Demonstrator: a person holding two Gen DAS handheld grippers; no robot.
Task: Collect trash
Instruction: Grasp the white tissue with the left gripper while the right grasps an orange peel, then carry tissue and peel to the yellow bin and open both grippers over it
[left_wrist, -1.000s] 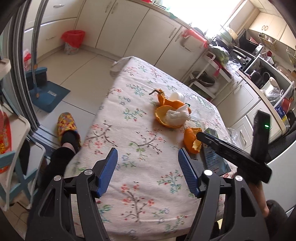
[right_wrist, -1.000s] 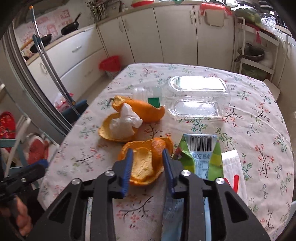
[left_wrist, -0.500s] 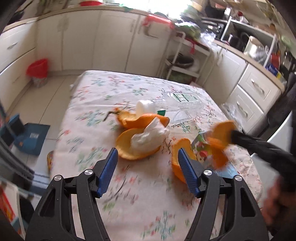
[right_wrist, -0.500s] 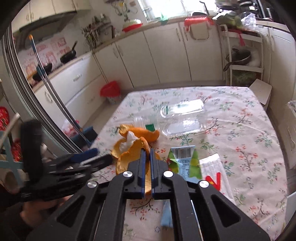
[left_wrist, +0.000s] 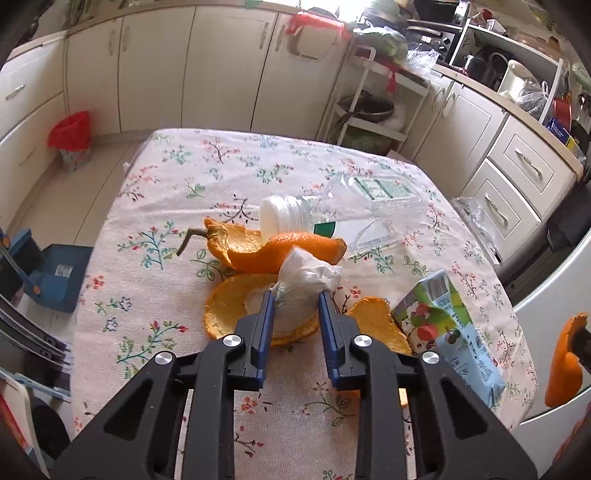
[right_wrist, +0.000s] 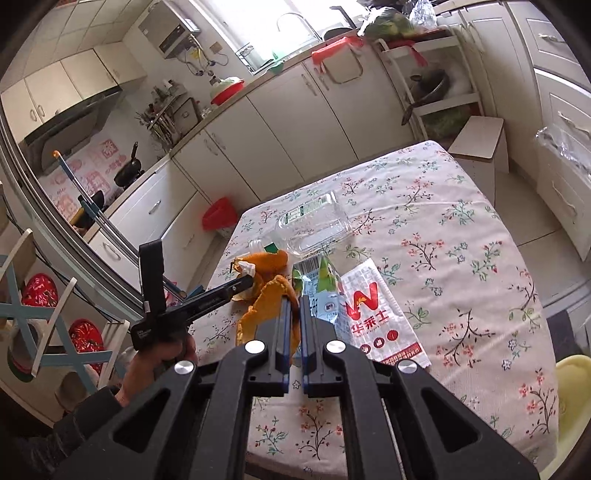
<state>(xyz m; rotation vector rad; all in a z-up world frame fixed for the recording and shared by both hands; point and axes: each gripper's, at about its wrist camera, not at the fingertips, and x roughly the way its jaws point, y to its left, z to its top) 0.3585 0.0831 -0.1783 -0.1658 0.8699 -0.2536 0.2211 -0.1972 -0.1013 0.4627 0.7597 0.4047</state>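
Observation:
A crumpled white tissue lies in a cupped orange peel on the floral tablecloth. My left gripper has its jaws closing on that tissue, and the blue pads touch both of its sides. In the right wrist view the left gripper reaches in from the left, held by a hand. My right gripper is shut on a torn orange peel piece and holds it above the table; that peel also shows at the right edge.
Also on the table are a stemmed orange peel, another peel, a clear plastic bottle, a juice carton and a white wrapper. A red-lined bin stands on the floor by the cabinets. A stool is beyond the table.
The left gripper swung in over the peel and its jaws narrowed around the tissue. The right gripper closed on the peel piece and lifted it off the table.

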